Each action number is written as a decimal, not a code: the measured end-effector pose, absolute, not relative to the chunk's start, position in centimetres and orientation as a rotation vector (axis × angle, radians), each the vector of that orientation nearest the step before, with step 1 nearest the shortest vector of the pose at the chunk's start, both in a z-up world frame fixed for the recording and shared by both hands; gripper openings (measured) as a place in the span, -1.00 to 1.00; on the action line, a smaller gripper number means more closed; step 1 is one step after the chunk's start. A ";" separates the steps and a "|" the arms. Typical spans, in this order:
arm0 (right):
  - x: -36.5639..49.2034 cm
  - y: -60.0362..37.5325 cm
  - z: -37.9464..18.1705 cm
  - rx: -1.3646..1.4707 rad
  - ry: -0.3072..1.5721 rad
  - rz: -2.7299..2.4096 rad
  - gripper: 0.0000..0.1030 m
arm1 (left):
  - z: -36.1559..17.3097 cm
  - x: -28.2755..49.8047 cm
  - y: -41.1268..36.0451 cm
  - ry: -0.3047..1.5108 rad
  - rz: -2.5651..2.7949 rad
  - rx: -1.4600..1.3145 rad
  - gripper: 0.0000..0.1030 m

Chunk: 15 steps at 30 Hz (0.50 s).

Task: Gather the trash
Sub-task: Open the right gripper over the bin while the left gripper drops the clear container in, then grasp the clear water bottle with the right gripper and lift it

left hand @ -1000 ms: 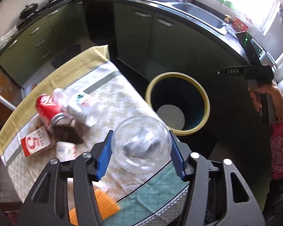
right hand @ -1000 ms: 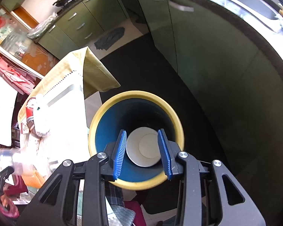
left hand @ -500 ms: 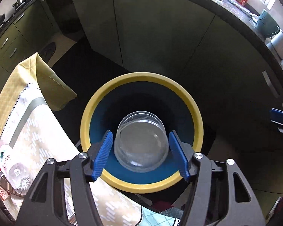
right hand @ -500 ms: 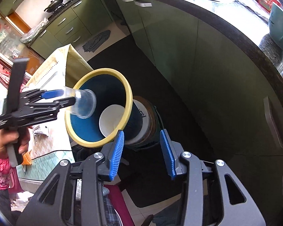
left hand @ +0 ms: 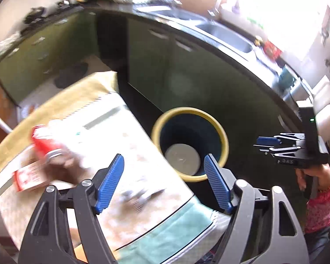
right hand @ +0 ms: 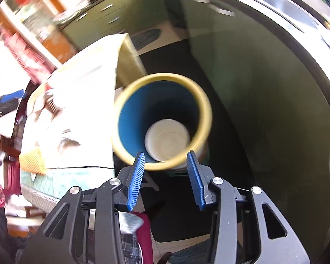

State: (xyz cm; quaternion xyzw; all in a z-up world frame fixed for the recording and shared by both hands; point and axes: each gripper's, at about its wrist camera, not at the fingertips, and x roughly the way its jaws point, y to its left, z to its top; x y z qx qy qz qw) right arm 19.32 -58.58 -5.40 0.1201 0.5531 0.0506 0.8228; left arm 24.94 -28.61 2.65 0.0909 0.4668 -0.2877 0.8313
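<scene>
Red can [left hand: 47, 142], seemingly, left view only

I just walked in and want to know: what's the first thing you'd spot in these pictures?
The blue bin with the yellow rim on the dark floor beside the table, with something pale and round at its bottom. Next, the left gripper, blue fingers opening with nothing between them, and the red can lying on the table.

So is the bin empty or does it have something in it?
Not empty: the bin holds a white round thing at its bottom; what it is cannot be told.
</scene>
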 end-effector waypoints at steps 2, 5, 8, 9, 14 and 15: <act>20.6 -55.5 -4.9 0.212 1.170 0.161 -0.21 | 4.3 23.6 -23.6 0.941 -0.527 0.166 0.51; 23.1 -50.0 -3.7 0.142 1.162 0.258 -0.21 | 5.5 21.9 -16.6 0.900 -0.403 0.123 0.57; 26.0 -44.2 -2.6 0.069 1.159 0.359 -0.22 | 5.1 20.8 -10.7 0.890 -0.289 0.107 0.59; 26.9 -42.2 -2.4 0.048 1.159 0.386 -0.22 | 4.7 20.9 -8.9 0.902 -0.276 0.097 0.59; 33.7 -34.3 -2.3 -0.014 1.209 0.452 -0.21 | 2.9 21.0 -2.1 0.960 -0.240 0.021 0.59; 35.1 -33.2 -2.5 -0.023 1.224 0.452 -0.10 | 2.3 20.7 -1.5 0.966 -0.235 0.016 0.59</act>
